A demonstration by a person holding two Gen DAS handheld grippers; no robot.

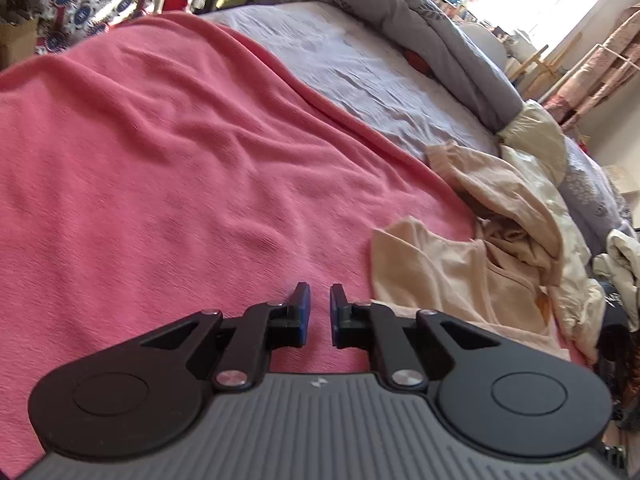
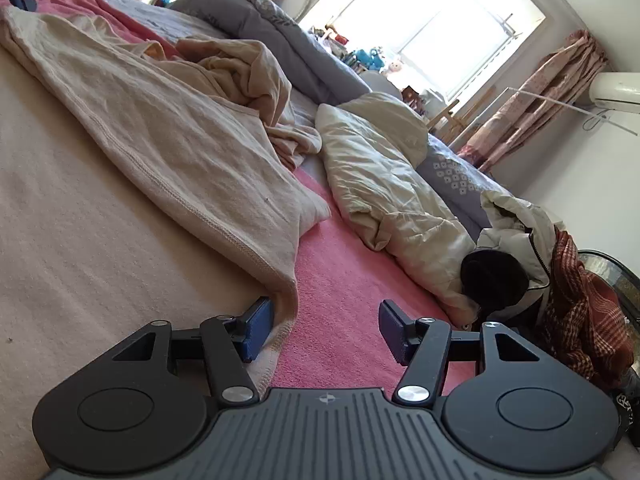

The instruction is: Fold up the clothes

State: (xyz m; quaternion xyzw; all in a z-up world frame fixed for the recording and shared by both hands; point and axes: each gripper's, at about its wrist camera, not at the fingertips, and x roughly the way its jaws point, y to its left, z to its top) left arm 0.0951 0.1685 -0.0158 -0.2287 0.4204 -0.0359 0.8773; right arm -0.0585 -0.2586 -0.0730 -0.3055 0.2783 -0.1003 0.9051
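Note:
A crumpled beige garment (image 1: pixel 472 264) lies on the pink blanket (image 1: pixel 168 168) at the right of the left wrist view. My left gripper (image 1: pixel 320 312) hovers over the blanket just left of the garment, its jaws a narrow gap apart with nothing between them. In the right wrist view the beige garment (image 2: pixel 168 148) spreads across the left half. My right gripper (image 2: pixel 326 328) is wide open at the garment's stitched hem edge; the left finger (image 2: pixel 258 326) touches the hem and the right finger is over the pink blanket (image 2: pixel 344 280).
A cream duvet (image 2: pixel 384 184) lies bunched to the right of the garment. A grey quilt (image 1: pixel 424 40) rolls along the far side of the bed. A white jacket (image 2: pixel 516 232), black item and red plaid cloth (image 2: pixel 580 320) pile at the bed's right edge.

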